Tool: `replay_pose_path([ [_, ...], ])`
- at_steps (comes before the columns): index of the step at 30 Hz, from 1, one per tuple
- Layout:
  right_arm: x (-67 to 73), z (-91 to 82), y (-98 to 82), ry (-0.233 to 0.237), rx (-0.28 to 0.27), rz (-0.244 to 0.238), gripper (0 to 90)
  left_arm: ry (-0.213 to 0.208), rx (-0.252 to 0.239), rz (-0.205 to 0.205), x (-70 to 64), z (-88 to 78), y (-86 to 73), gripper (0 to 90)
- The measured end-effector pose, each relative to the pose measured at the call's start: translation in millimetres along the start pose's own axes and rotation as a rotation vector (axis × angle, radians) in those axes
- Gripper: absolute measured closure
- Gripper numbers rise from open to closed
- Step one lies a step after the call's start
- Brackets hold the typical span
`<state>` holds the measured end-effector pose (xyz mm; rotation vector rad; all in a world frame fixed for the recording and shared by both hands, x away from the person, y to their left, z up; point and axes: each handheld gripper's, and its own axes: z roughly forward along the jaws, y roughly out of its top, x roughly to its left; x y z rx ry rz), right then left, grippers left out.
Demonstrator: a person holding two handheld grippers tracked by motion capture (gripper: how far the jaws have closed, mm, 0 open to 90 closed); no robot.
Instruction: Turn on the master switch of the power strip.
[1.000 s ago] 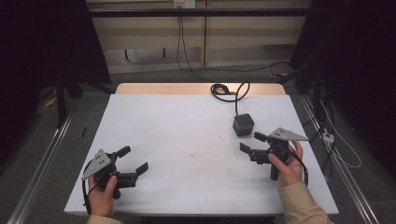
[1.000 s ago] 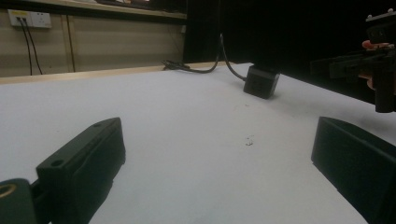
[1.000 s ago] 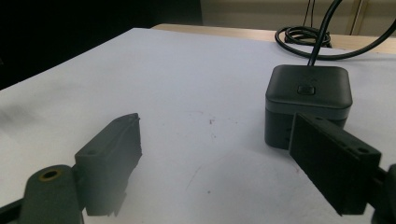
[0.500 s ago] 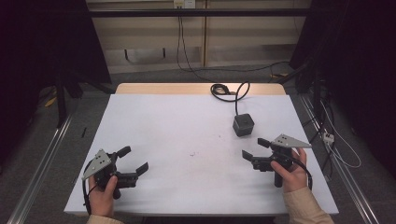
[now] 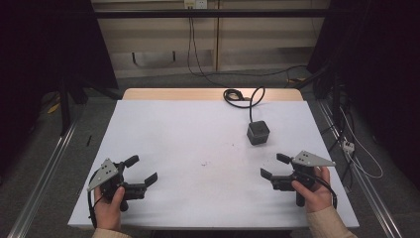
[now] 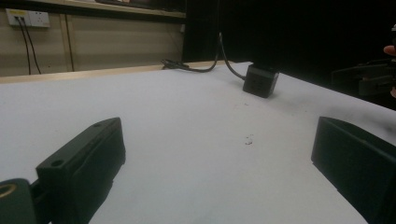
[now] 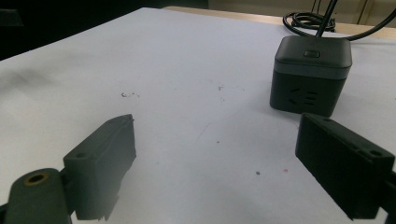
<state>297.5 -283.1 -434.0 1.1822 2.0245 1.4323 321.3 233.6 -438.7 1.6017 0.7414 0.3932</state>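
Note:
A person's left hand holds my left gripper (image 5: 142, 169) low over the near left part of the white table (image 5: 198, 134); it is open and empty. In the left gripper view its jaws (image 6: 217, 149) stand wide apart over bare tabletop. My right gripper (image 5: 271, 165) is held near the front right, open and empty, its jaws pointing left. A black power cube (image 5: 258, 132) sits just beyond it, apart from it. In the right gripper view the gripper (image 7: 217, 140) stands wide open, with the cube (image 7: 312, 74) ahead on the right.
The cube's black cable runs to a coil (image 5: 235, 95) at the table's far edge. The left gripper view shows the cube (image 6: 260, 80) far off and the other gripper (image 6: 369, 79) at the right. Small dark specks (image 5: 204, 163) mark the table's middle. Metal rails run along the floor on both sides.
My right gripper has drawn back toward the table's near edge and slightly right, farther from the cube. The left gripper has stayed in place.

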Motion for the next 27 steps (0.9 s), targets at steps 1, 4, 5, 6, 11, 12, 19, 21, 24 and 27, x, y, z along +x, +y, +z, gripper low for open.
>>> replay_pose_path([
  [1,0.0,0.0,0.0,0.0,0.0,0.0,11.8,0.001,0.0,-0.001,0.0,0.0,-0.1,2.5],
  [4,0.3,-2.2,-2.7,0.003,0.005,-0.004,11.8,0.0,0.001,-0.001,0.2,0.4,-0.2,2.5],
  [5,0.3,-2.8,-3.8,0.002,0.005,-0.005,11.8,0.0,0.0,-0.001,0.2,0.5,-0.2,2.5],
  [6,-0.1,-3.5,-4.8,0.001,0.009,-0.009,11.8,0.001,0.0,-0.002,0.1,0.5,-0.3,2.5],
  [11,-0.7,-6.9,-8.8,-0.001,0.014,-0.019,11.9,0.002,0.0,-0.003,0.0,0.3,-0.4,2.5],
  [12,-0.2,-8.7,-9.8,-0.002,0.012,-0.019,11.8,0.002,0.0,-0.004,0.1,0.3,-0.4,2.5],
  [19,2.3,-12.5,-14.6,0.0,0.023,-0.034,12.0,0.001,0.0,-0.008,-0.3,0.9,-0.7,2.5],
  [21,3.4,-12.8,-16.8,0.003,0.03,-0.045,12.0,0.001,0.0,-0.008,-0.2,1.0,-0.8,2.5],
  [24,3.4,-12.7,-17.3,0.003,0.029,-0.047,12.0,0.001,0.0,-0.006,0.1,1.1,-0.6,2.5],
  [27,2.6,-12.3,-18.0,0.003,0.034,-0.047,12.1,0.001,0.004,-0.007,0.1,2.2,-0.6,2.4],
])
